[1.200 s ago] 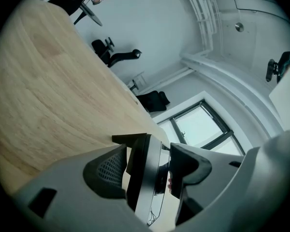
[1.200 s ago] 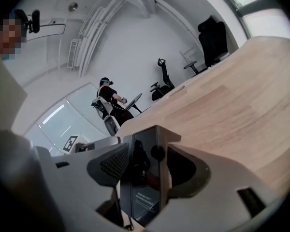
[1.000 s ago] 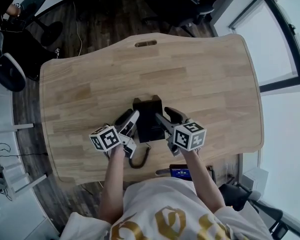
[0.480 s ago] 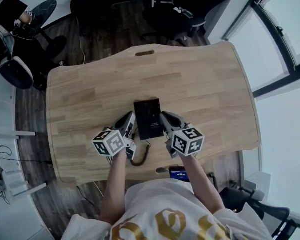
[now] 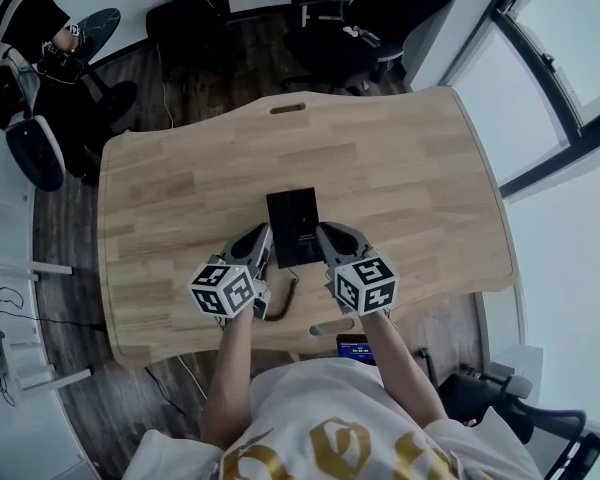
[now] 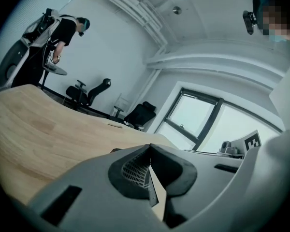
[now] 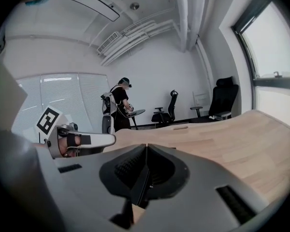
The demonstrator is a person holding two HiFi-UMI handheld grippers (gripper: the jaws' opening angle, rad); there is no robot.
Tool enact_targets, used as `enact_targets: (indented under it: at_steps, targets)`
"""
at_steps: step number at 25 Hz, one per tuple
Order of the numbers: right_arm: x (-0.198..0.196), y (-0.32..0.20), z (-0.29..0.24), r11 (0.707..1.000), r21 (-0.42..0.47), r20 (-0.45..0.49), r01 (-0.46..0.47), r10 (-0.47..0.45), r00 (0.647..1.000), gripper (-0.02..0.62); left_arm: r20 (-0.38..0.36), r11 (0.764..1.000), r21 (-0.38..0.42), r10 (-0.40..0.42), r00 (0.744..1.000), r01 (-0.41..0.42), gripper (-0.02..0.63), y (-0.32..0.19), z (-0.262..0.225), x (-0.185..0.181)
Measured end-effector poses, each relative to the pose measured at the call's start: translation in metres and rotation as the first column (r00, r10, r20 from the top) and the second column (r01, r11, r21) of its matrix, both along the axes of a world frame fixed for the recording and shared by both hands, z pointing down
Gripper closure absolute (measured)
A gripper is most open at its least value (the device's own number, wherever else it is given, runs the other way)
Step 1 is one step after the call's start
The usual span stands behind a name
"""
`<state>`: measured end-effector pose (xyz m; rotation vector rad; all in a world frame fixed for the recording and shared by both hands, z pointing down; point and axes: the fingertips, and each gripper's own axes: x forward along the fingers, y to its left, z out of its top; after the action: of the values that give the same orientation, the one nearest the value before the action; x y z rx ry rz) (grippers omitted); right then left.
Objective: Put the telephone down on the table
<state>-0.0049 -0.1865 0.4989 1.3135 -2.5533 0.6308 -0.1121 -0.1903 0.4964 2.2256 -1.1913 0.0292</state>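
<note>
The telephone (image 5: 293,226) lies flat on the table (image 5: 400,168). The left gripper (image 5: 256,244) and the right gripper (image 5: 332,240) flank it, both closed and empty, so the placing seems finished.

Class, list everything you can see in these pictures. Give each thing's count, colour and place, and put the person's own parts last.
table: one, light wood, middle of the head view
telephone: one, black, on the table's near middle
cord: one, dark and coiled, on the table from the telephone's near end toward the near edge
chairs: at least three, black, on the floor beyond the far edge
person: one, black top, far left corner
windows: dark frames, right side
screen: one, blue-lit, below the table's near edge
arms: two, bare
shirt: one, white with gold print
left gripper: grey, jaws shut, left of the telephone
right gripper: grey, jaws shut, right of the telephone
</note>
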Motion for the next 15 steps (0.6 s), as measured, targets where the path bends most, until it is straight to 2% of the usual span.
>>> enact_targets:
  at_steps: [9, 15]
  targets:
    - [0.012, 0.029, -0.029, 0.996, 0.067, 0.029, -0.055, 0.053, 0.998, 0.578, 0.087, 0.994, 0.111, -0.026, 0.996, 0.016, 0.597, 0.025, -0.029, 0.000]
    - [0.015, 0.041, -0.041, 0.994, 0.101, 0.016, -0.052, 0.050, 0.999, 0.580, 0.100, 0.990, 0.134, -0.059, 0.993, 0.046, 0.597, 0.036, -0.040, 0.000]
